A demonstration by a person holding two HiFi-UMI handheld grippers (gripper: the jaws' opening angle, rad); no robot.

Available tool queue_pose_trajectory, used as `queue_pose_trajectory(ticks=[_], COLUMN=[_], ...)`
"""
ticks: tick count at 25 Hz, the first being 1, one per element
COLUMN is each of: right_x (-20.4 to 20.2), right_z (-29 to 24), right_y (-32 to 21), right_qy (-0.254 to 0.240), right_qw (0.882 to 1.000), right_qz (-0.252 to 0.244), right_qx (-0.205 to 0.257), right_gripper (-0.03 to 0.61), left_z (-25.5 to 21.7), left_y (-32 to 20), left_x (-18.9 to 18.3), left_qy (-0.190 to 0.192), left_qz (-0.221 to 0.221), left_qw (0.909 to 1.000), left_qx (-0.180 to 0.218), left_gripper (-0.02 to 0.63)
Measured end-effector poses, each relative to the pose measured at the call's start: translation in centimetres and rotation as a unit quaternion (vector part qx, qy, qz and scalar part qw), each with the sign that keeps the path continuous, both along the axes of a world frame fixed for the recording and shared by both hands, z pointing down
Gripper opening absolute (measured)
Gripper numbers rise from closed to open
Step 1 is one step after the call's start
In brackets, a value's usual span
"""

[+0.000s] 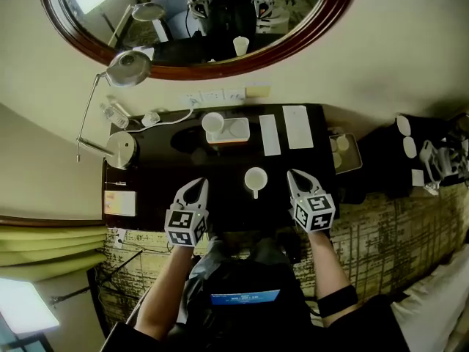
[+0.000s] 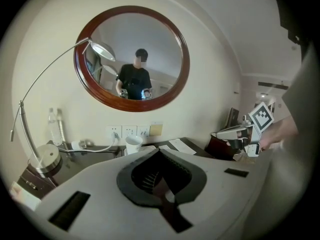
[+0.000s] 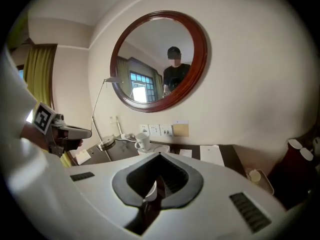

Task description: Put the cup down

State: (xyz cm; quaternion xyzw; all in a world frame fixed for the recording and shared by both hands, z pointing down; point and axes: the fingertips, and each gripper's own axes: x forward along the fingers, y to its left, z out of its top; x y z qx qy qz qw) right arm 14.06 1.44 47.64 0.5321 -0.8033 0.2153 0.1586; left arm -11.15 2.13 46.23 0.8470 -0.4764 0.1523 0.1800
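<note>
Plainly, the right tool has its jaws together and nothing clamped in them. In the right gripper view a small white sliver shows at the gap. It is probably the cup seen beyond and below the jaws rather than anything gripped, though that view is too tight to be sure. The left tool is likewise closed tip to tip and empty, held over the near edge of the surface on the person's left.

Between the two tools, a little nearer the right one and apart from both, the cup stands upright on the dark surface with its mouth up and its handle turned toward the person. Nothing touches it.

I judge the main step done: the cup is down, resting on its own base, and free of any grip. At most, what is left is to draw the right tool clear without brushing the cup.

Farther back, a second cup sits on a pale tray, with two white papers lying to its right. A desk lamp stands at the surface's left end. A round mirror hangs on the wall above.
</note>
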Motion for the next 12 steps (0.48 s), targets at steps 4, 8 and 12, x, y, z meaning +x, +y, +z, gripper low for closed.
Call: queue_pose_trajectory(ticks=[4,8,12], right_x=[1.4,1.5,1.6], right_z=[1.2,1.9,2.1], right_y=[0.7,0.9,0.6], right_qy=[-0.014,0.002,0.015], right_qw=[0.999,0.999,0.999], right_qz=[0.038,0.034,0.023], right_qx=[-0.023,-0.032,-0.035], right_gripper=[0.017,0.017,0.017], left_z=[0.0,0.5,1.2], left_y=[-0.3,-0.7,-1.0], left_x=[-0.7,-1.4,-1.0], left_qy=[0.046,0.055,0.055], left_qz=[-0.025,-0.039,-0.03], left_qw=[0.9986,0.9976,0.9979], left_qx=[-0.01,-0.015,-0.019], left_gripper=[0.0,0.0,0.0])
